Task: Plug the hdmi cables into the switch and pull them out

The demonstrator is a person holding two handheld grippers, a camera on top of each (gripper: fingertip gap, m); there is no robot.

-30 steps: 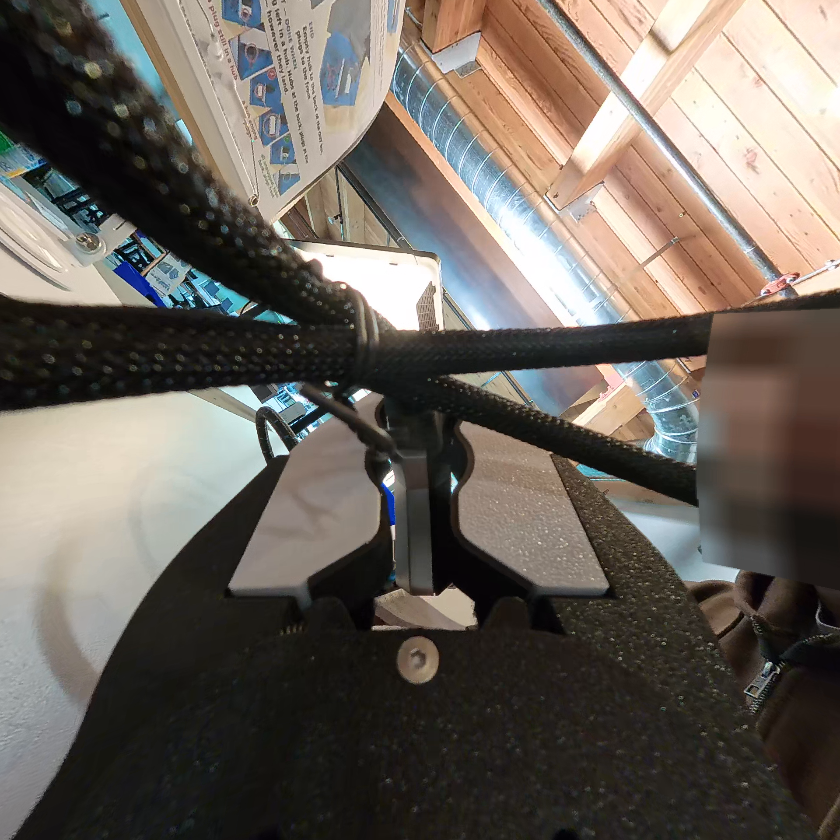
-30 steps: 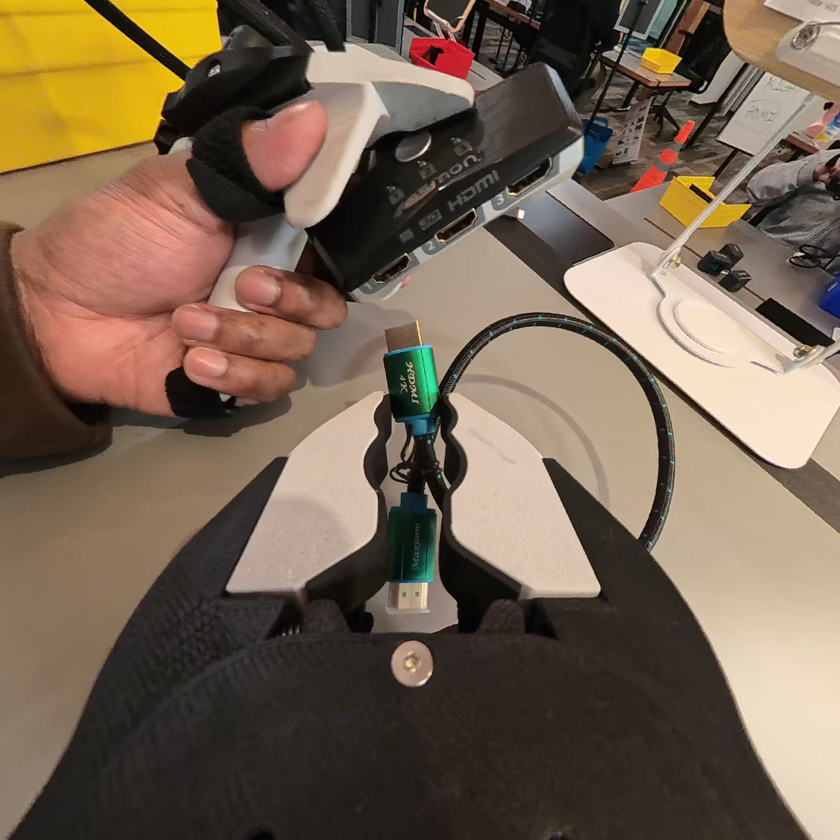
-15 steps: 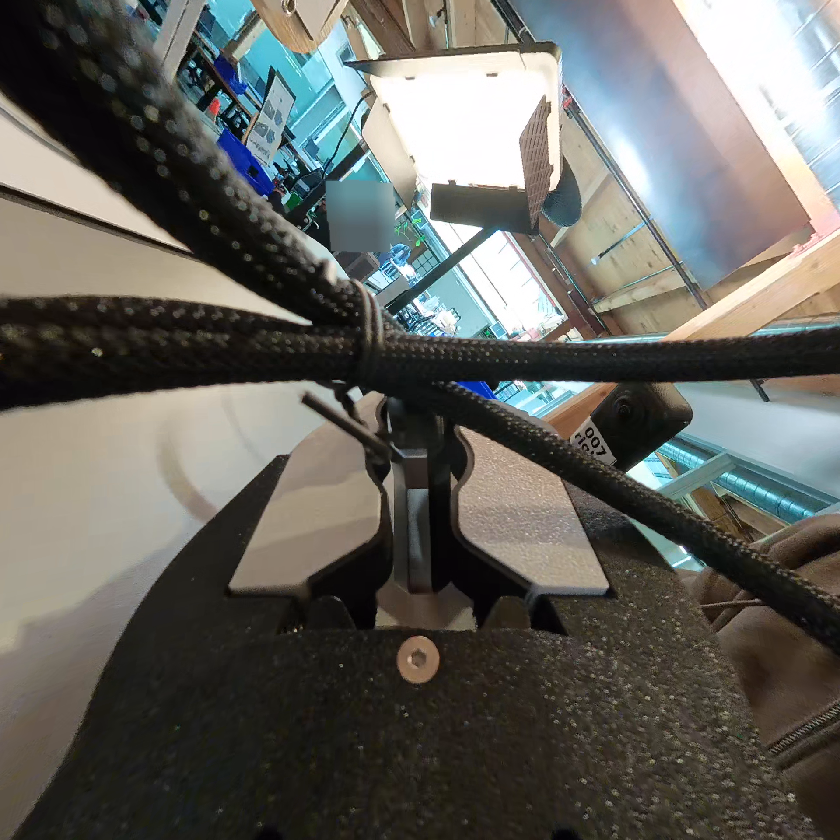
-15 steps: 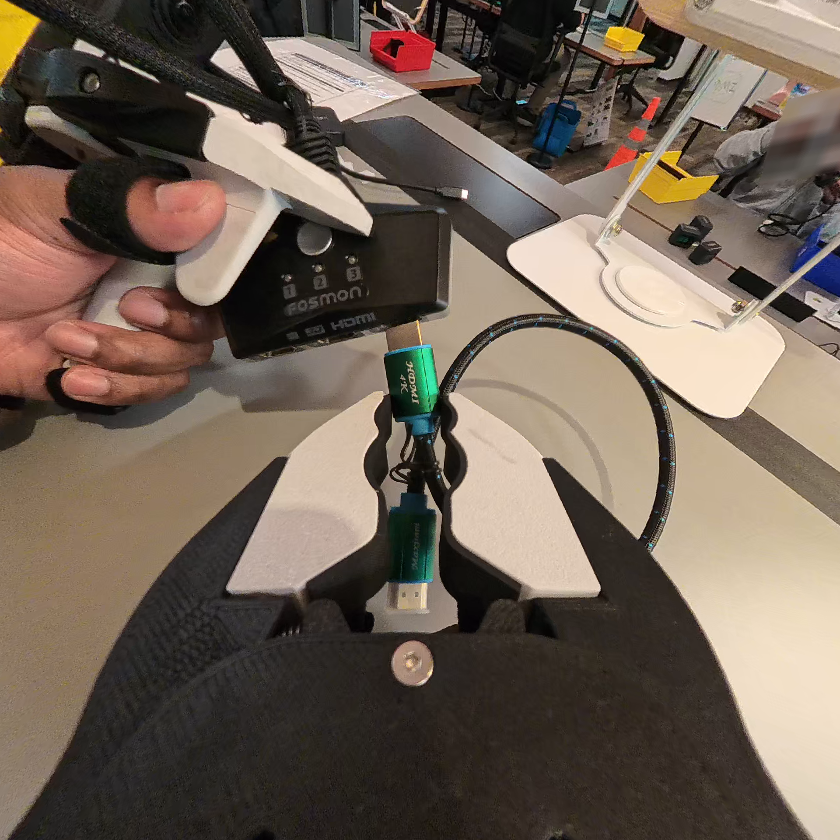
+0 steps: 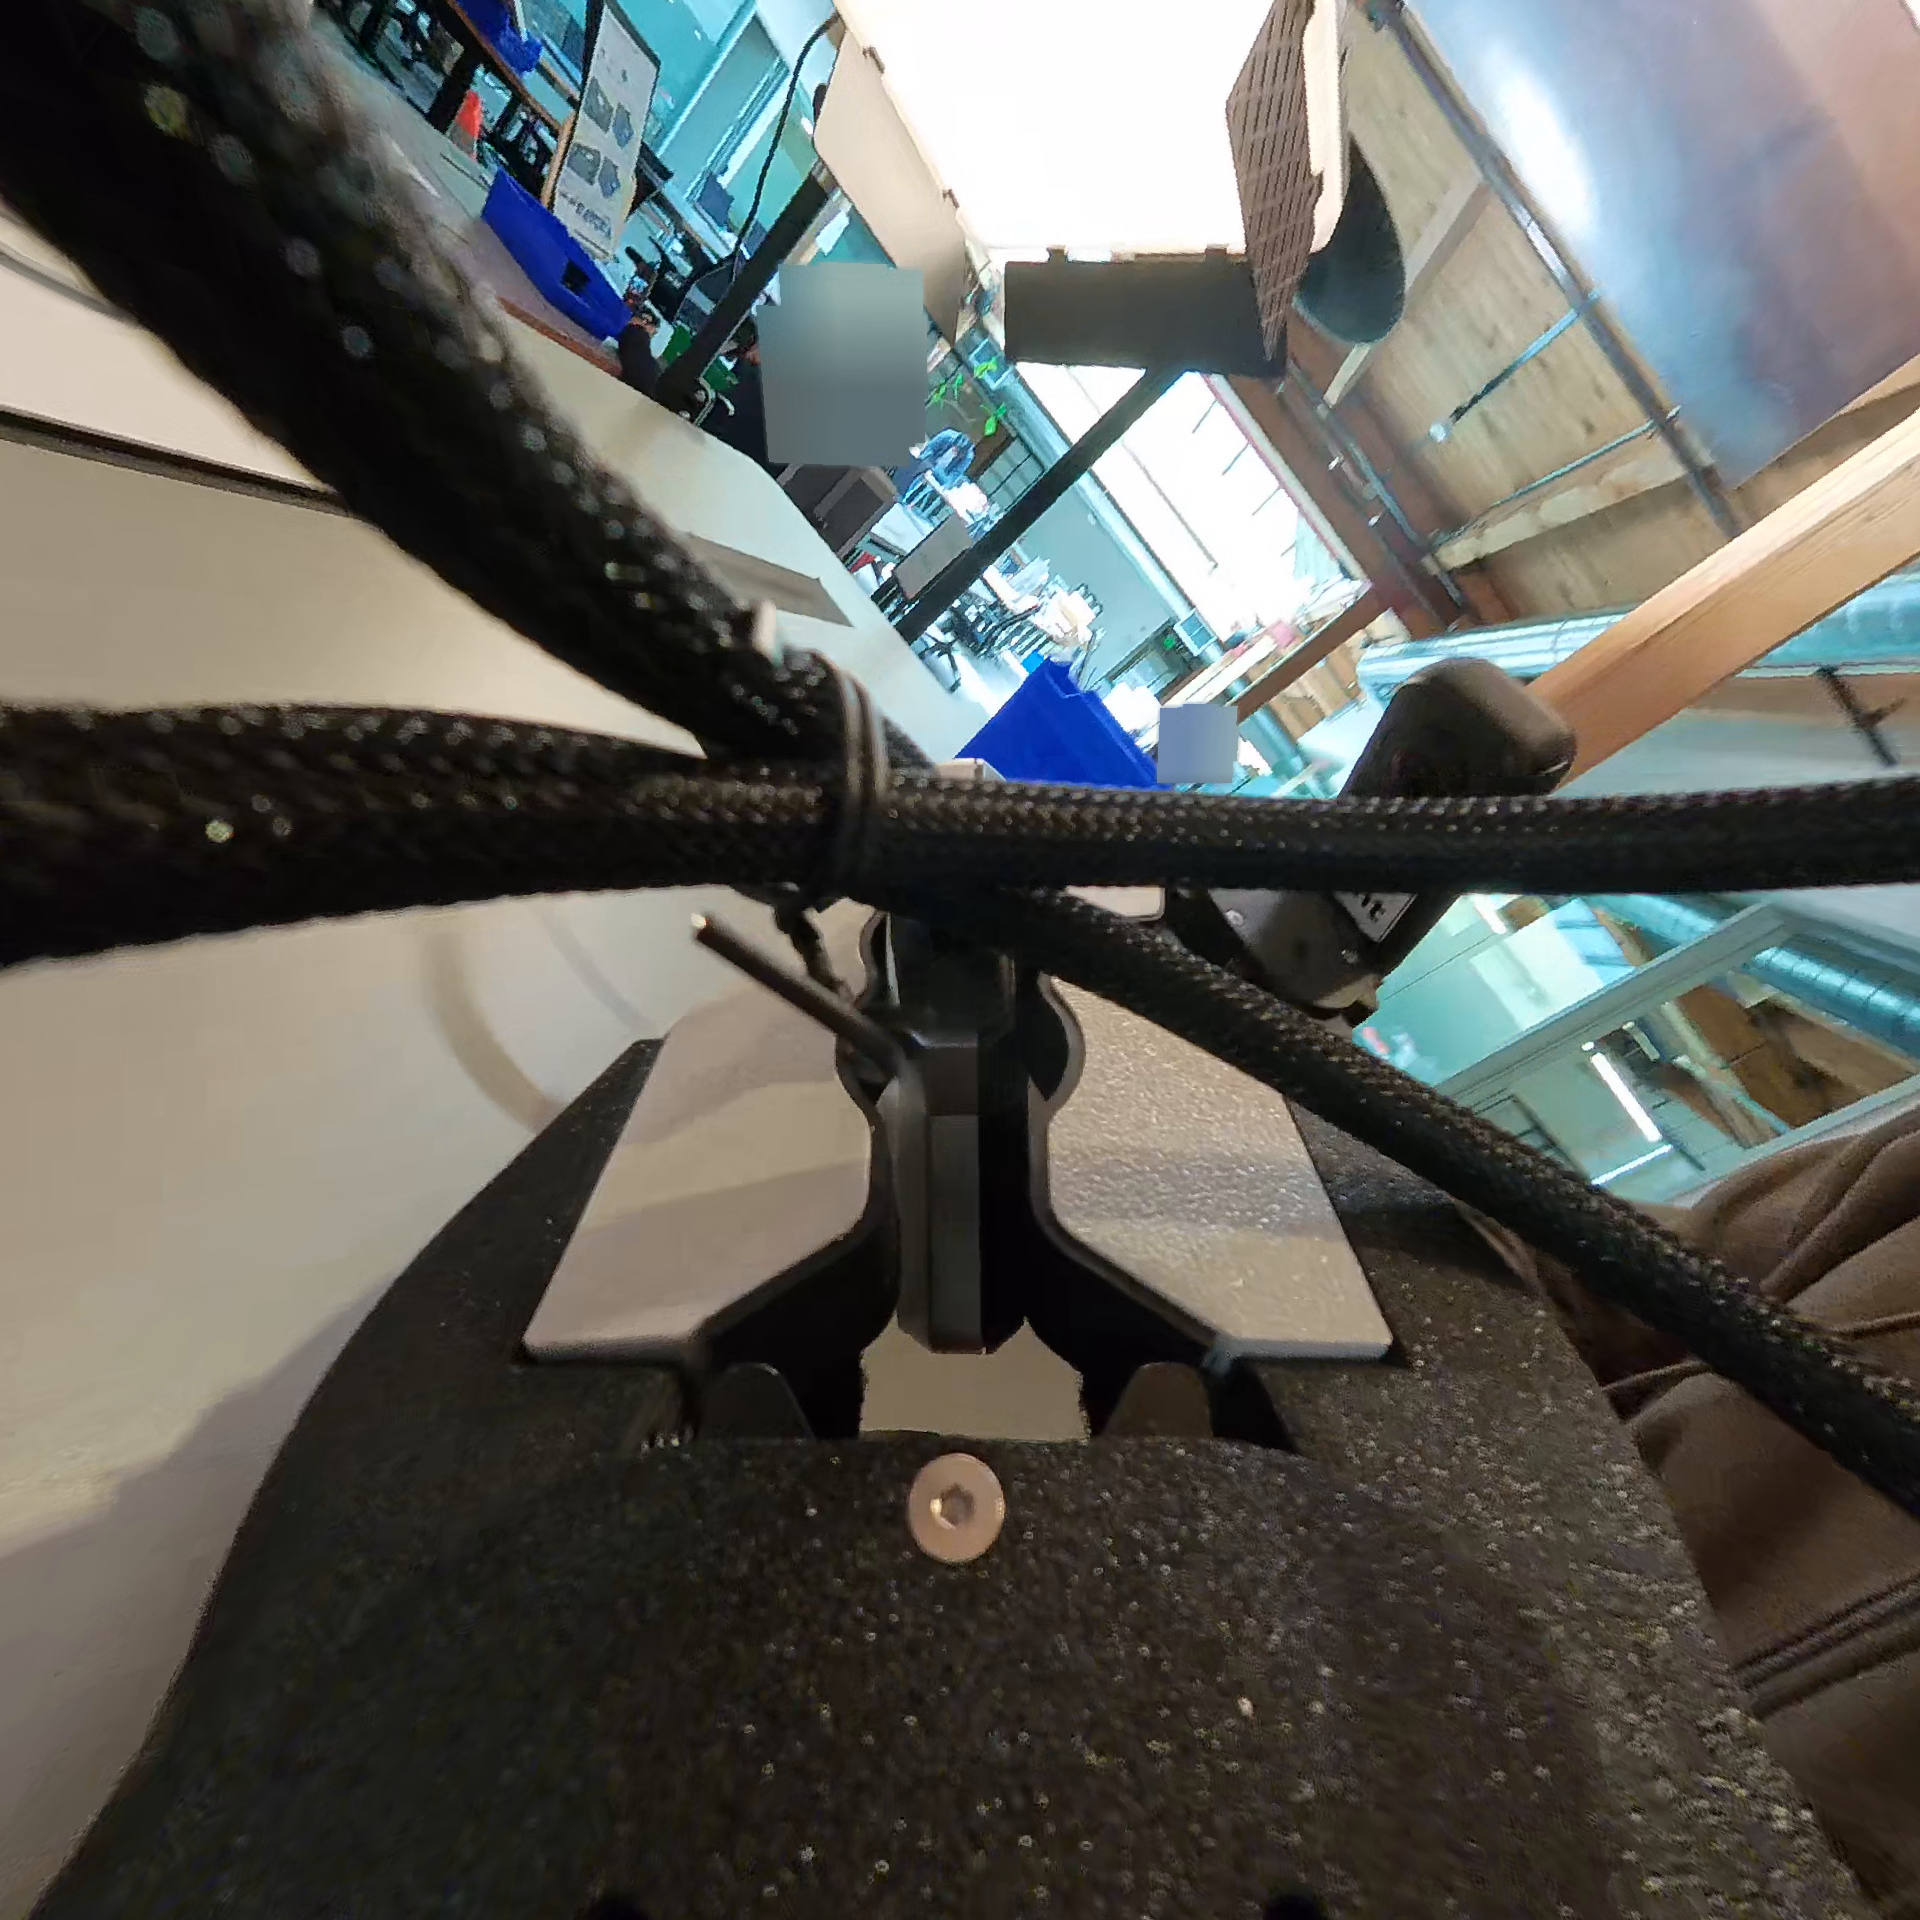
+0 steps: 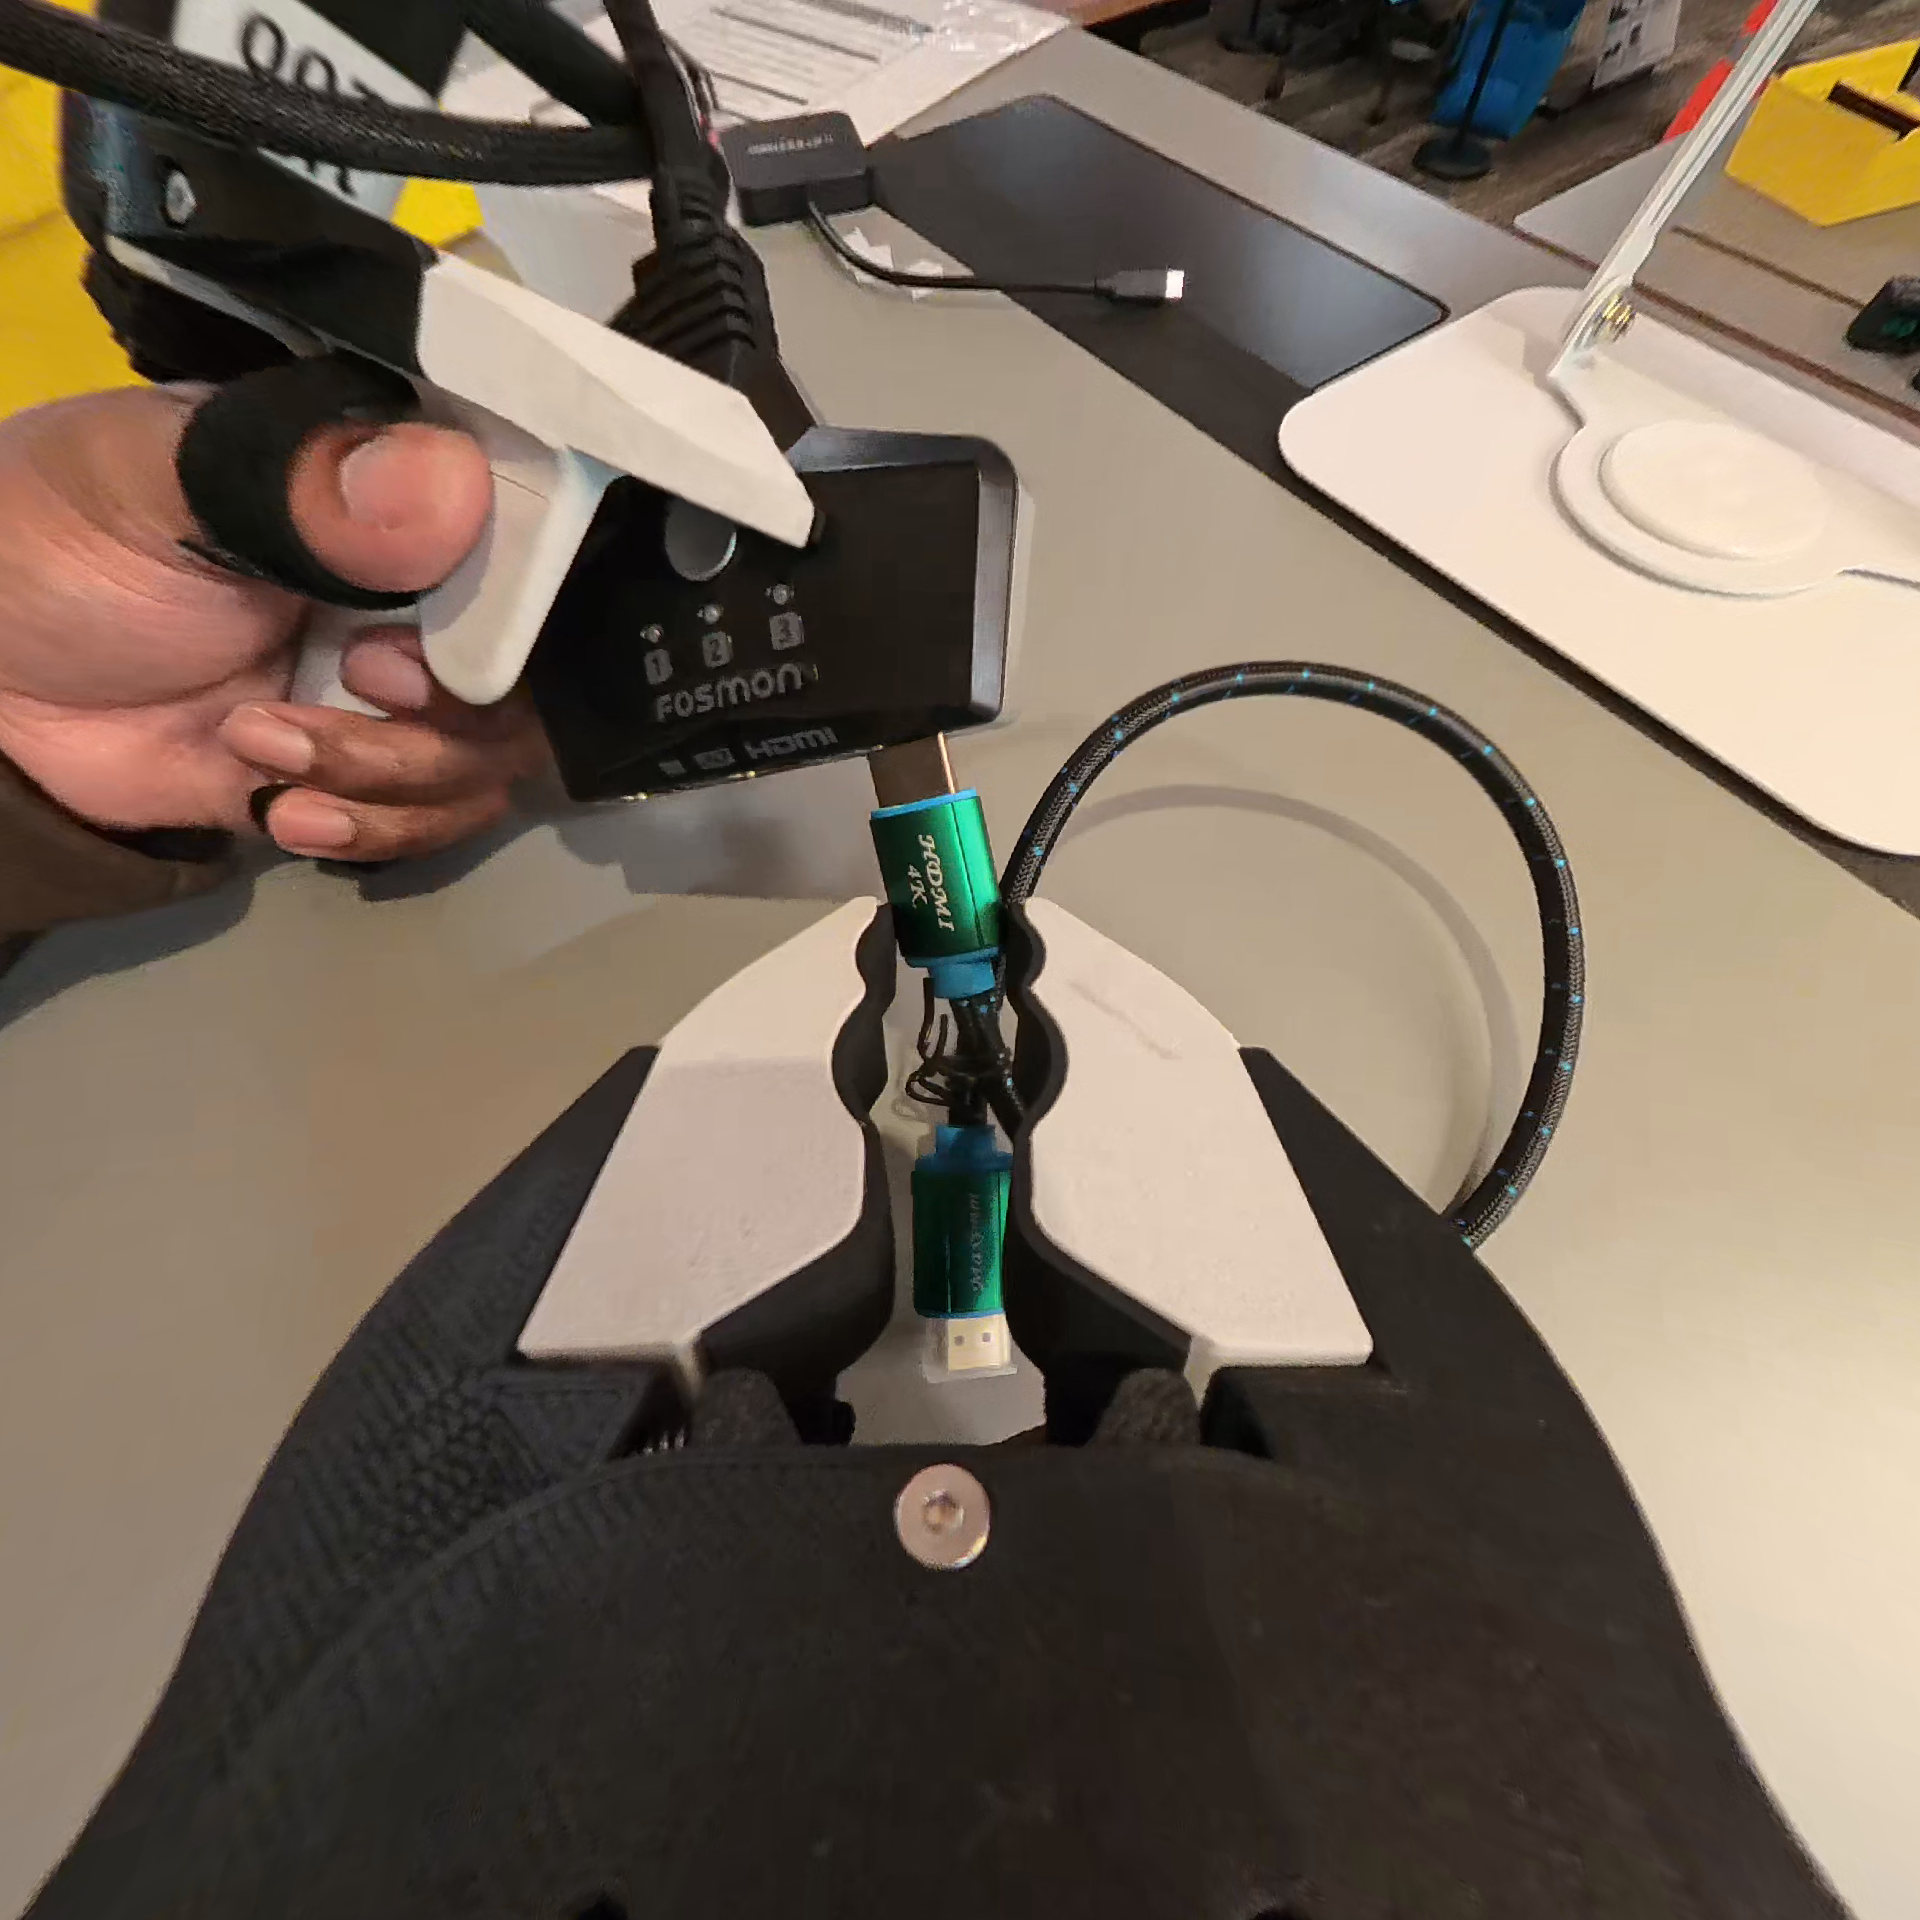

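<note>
The right gripper (image 6: 948, 914) was clamped on a green metal-shelled cable plug (image 6: 938, 883), both pads pressing its sides, its bare metal tip touching the front edge of a black rectangular switch box (image 6: 831, 623). The plug's black braided cable with blue flecks (image 6: 1455, 831) looped out to the right above the grey table (image 6: 1351, 1039). The left gripper (image 6: 707, 499), in a hand (image 6: 156, 623), was clenched on that box. Beyond lay a white flat stand base (image 6: 1558, 540) and a small black adapter with a short lead (image 6: 800, 166).
</note>
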